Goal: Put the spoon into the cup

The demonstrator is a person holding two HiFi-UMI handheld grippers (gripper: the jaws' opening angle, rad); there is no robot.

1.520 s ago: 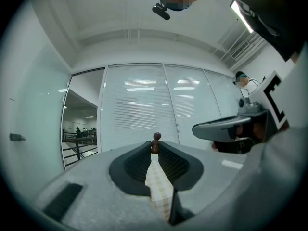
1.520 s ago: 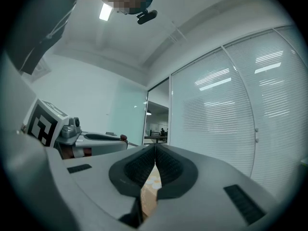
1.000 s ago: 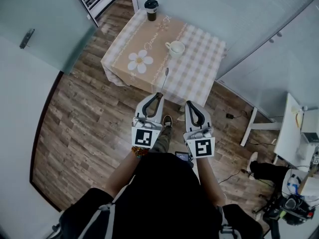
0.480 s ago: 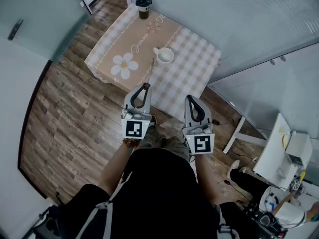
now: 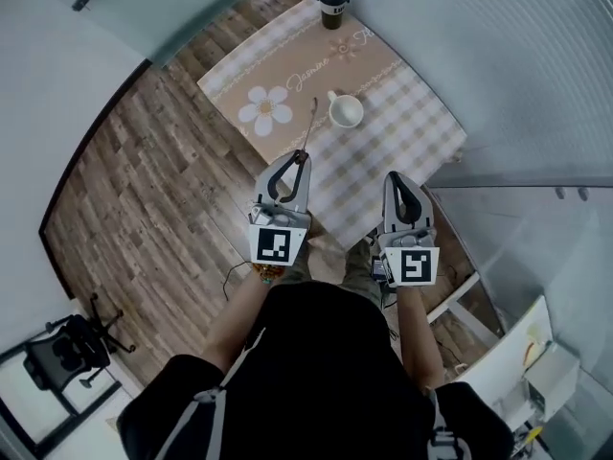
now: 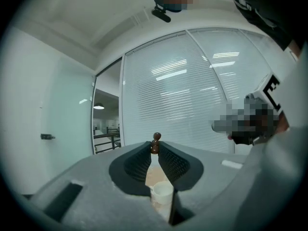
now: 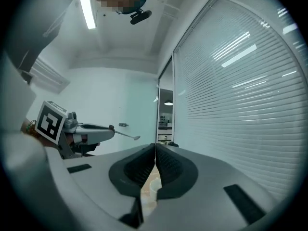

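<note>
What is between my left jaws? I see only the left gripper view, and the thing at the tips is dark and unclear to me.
Observer: A spoon. The right gripper view shows it sticking out of the left gripper.
Operator: Where is the cup from its bowl?
Observer: In the head view the white cup stands on the table, to the right of the bowl, which is not over it.
Operator: And my other gripper?
Observer: The right gripper is shut on nothing.

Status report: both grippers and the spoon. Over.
Left gripper shut on spoon, not yet in white cup. Right gripper shut, empty. Nothing over the cup's mouth.
</note>
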